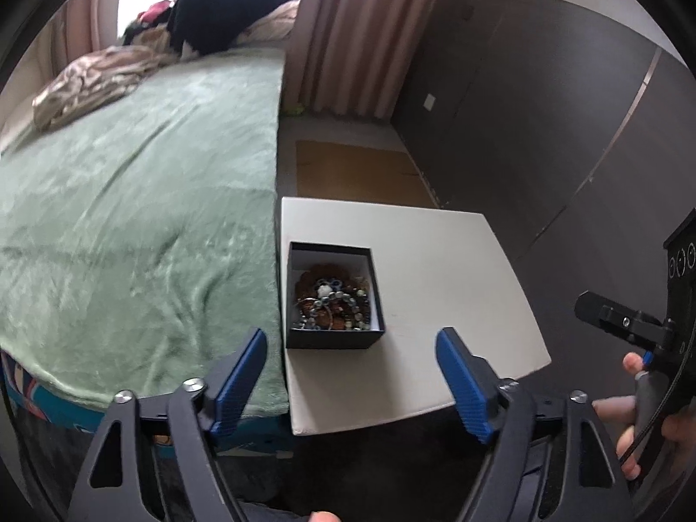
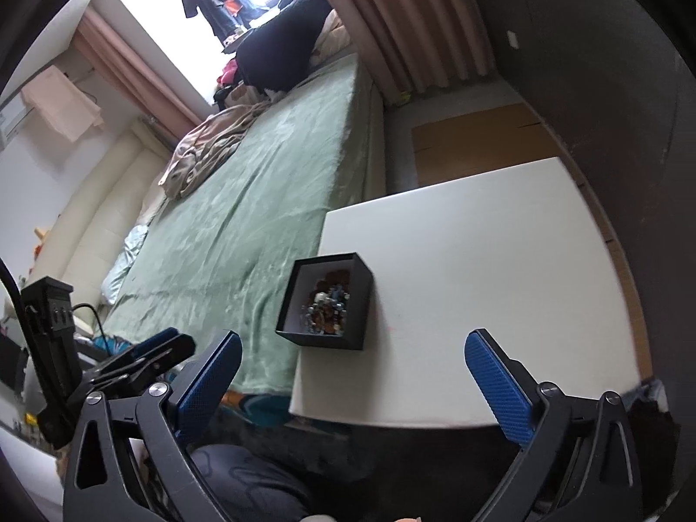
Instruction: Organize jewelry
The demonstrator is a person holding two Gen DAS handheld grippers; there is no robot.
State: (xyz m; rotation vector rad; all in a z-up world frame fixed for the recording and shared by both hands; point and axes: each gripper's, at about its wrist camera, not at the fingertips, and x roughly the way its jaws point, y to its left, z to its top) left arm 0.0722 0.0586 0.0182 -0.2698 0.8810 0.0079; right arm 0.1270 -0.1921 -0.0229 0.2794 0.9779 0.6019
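Note:
A small black box (image 1: pixel 334 339) with a white inside stands on the left part of a white table (image 1: pixel 435 287), next to the bed. It holds a tangle of bead jewelry (image 1: pixel 332 302). The box (image 2: pixel 343 339) and the jewelry (image 2: pixel 327 306) also show in the right wrist view, on the table (image 2: pixel 478 282). My left gripper (image 1: pixel 352 339) is open and empty, just short of the box. My right gripper (image 2: pixel 354 343) is open and empty, back from the table's near edge. The right gripper also shows at the right edge of the left wrist view (image 1: pixel 617 317).
A bed with a green blanket (image 1: pixel 130 217) runs along the table's left side, with clothes piled at its far end. A dark wardrobe wall (image 1: pixel 543 108) stands to the right. Flat cardboard (image 1: pixel 361 174) lies on the floor beyond the table. Pink curtains (image 1: pixel 361 30) hang at the back.

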